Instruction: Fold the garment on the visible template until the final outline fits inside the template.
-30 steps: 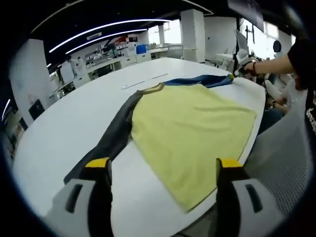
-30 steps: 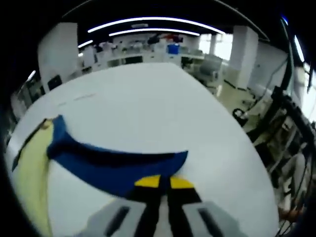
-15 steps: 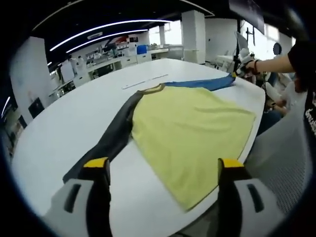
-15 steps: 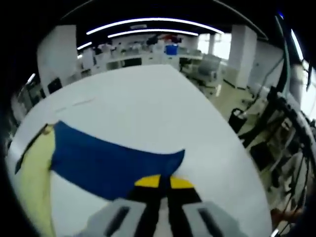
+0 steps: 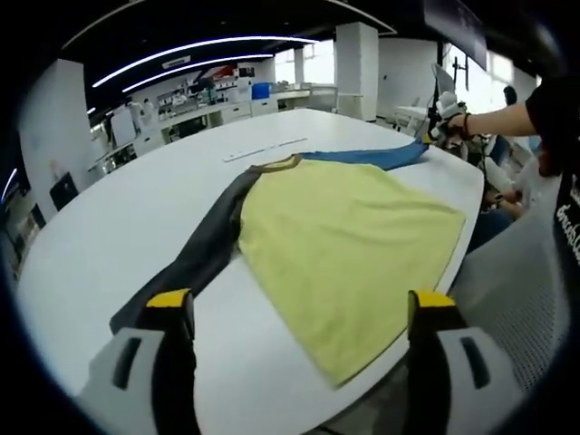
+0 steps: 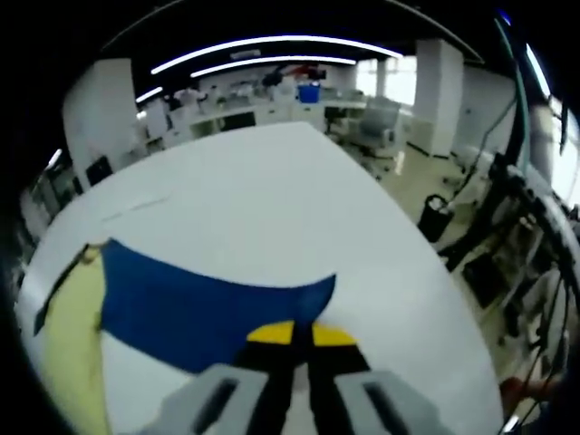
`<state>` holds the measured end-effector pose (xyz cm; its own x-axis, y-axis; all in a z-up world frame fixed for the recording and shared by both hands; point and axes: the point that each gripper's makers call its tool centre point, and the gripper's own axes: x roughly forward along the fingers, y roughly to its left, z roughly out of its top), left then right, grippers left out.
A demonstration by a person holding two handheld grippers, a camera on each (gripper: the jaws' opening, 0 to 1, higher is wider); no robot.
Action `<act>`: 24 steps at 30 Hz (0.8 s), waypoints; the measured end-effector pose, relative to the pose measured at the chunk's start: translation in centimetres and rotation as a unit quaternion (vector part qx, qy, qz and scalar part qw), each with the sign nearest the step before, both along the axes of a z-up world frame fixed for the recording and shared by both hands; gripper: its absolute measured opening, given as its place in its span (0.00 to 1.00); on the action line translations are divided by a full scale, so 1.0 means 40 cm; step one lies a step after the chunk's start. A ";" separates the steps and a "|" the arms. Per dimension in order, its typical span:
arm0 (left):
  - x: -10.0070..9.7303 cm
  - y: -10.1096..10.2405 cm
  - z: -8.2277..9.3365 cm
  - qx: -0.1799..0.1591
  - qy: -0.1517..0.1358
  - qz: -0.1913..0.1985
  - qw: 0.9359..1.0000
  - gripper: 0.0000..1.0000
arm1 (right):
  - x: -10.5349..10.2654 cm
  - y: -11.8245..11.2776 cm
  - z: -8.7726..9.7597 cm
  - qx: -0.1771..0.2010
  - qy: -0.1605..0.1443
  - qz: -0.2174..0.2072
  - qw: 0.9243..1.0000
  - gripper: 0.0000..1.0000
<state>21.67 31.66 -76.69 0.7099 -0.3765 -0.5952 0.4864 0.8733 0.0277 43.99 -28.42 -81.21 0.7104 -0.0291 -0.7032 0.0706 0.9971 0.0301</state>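
- The blue sleeve (image 6: pixel 204 313) is being held at its cuff by the right gripper (image 6: pixel 292 333), whose jaws are closed together on the cloth just ahead of the camera.
- Compared with a second ago, the sleeve is now being drawn out flat and wide in the right gripper view, where it was lying narrow and rumpled before.
- In the left gripper view the same sleeve is being stretched straighter away from the yellow body (image 5: pixel 349 245) of the garment, far ahead and to the right of the jaws.
- The left gripper (image 5: pixel 299 313) is being held with jaws spread wide and nothing between them; the dark sleeve (image 5: pixel 195 258) is lying just ahead of its left jaw.
- The garment is being kept spread on the white table (image 5: pixel 127 227), its hem near the table edge.
- The smoothing is judged to be preparation: no fold is being made yet, and no template outline can be made out.
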 end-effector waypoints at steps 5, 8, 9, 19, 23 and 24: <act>-0.003 0.007 -0.004 -0.013 0.008 0.004 1.000 0.97 | -0.002 0.028 0.023 -0.001 -0.006 0.011 1.000 0.00; -0.008 0.003 -0.005 -0.020 0.016 0.005 1.000 0.98 | -0.004 0.044 0.039 -0.003 -0.009 0.013 1.000 0.00; -0.009 0.001 -0.004 -0.020 0.015 0.005 1.000 0.98 | -0.004 0.051 0.045 -0.002 -0.010 0.014 1.000 0.00; -0.029 0.002 -0.003 -0.014 0.019 0.007 1.000 0.96 | 0.055 0.082 0.078 0.003 -0.020 0.040 0.999 0.00; -0.038 0.004 -0.003 -0.012 0.028 0.010 1.000 0.96 | 0.109 0.077 0.084 0.013 -0.020 0.050 0.998 0.00; -0.039 0.003 -0.001 -0.014 0.026 0.010 0.999 0.96 | 0.112 0.089 0.089 0.014 -0.020 0.052 0.998 0.00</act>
